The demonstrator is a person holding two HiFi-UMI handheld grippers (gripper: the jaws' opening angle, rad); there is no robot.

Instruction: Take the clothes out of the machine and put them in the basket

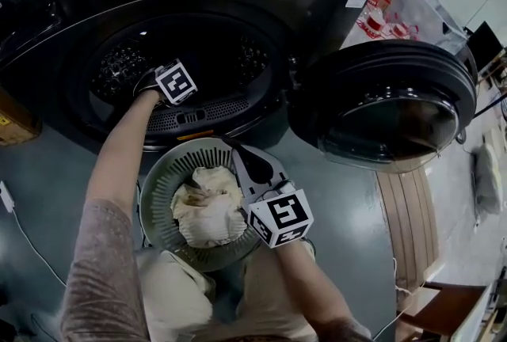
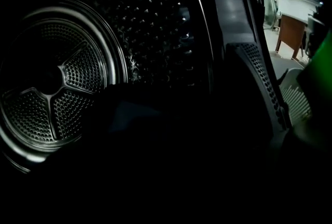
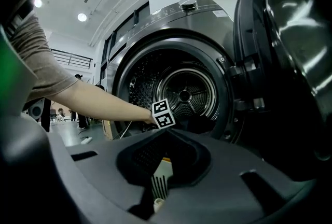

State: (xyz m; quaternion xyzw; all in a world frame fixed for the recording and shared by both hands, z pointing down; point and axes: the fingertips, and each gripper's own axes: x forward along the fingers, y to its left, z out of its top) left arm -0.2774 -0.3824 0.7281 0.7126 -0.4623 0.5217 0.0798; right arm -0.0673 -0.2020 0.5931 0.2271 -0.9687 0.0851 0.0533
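Observation:
The dark front-loading machine [image 1: 238,8] stands open, its round door [image 1: 388,103] swung out to the right. My left arm reaches into the drum [image 1: 119,67]. Only the left gripper's marker cube [image 1: 176,82] shows at the opening, and its jaws are hidden in the dark. In the left gripper view a dark garment [image 2: 129,114] lies low in the drum, in front of the perforated back wall [image 2: 52,93]. My right gripper [image 1: 236,149] hovers shut and empty over the far rim of the grey slatted basket [image 1: 158,182]. A cream cloth [image 1: 207,210] lies in the basket.
The basket sits on the grey floor right in front of the machine, between it and the person's knees [image 1: 174,285]. A white cable [image 1: 9,202] runs along the floor at left. A wooden strip [image 1: 408,222] and bags [image 1: 412,16] lie to the right, beyond the door.

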